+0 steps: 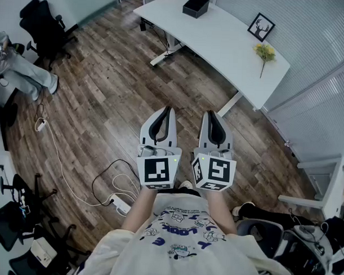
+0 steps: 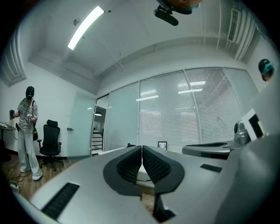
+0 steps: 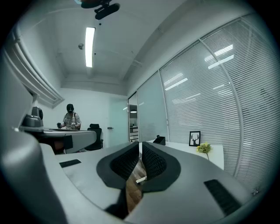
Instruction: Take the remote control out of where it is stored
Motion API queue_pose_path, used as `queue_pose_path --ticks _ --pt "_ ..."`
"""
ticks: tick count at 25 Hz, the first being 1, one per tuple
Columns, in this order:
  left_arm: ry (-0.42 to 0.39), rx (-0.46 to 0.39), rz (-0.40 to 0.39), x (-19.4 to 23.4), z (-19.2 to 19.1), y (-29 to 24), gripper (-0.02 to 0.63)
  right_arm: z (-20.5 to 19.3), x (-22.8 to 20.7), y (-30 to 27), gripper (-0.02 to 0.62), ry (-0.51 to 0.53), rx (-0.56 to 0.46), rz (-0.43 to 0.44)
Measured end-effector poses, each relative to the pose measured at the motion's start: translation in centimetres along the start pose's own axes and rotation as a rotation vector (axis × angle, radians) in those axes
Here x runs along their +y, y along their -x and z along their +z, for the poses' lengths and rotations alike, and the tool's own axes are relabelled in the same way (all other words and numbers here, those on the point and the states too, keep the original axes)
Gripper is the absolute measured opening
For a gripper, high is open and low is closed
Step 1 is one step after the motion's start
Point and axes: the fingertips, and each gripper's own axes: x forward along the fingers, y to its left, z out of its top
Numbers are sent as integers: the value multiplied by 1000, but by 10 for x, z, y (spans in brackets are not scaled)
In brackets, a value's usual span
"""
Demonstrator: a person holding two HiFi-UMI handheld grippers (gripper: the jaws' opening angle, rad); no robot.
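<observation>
wood-plank floor point(image 1: 106, 98), white desk point(image 1: 220, 40) by blinds point(image 1: 325, 32), black office chair point(image 1: 42, 25)

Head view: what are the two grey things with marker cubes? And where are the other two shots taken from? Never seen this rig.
No robot here: a person holds a two-jaw gripper in each hand, the left gripper and the right gripper. The cube with square markers on each is part of it. The head view comes from a camera on the person's head, looking down. The other two cameras ride on the grippers and look along their jaws. Both pairs of jaws are shut on nothing. Ahead stands a white desk with a black box, a framed deer picture and a yellow flower on it. No remote control shows in any view.
</observation>
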Motion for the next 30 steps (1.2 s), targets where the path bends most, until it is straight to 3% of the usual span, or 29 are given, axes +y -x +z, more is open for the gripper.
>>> queue_pose_path --ticks 15,30 --pt "9 -11 -7 15 0 -10 18 -2 7 -16 46 -23 3 -6" --pt "7 8 -32 69 -12 -28 18 -11 42 -53 46 -32 17 -34"
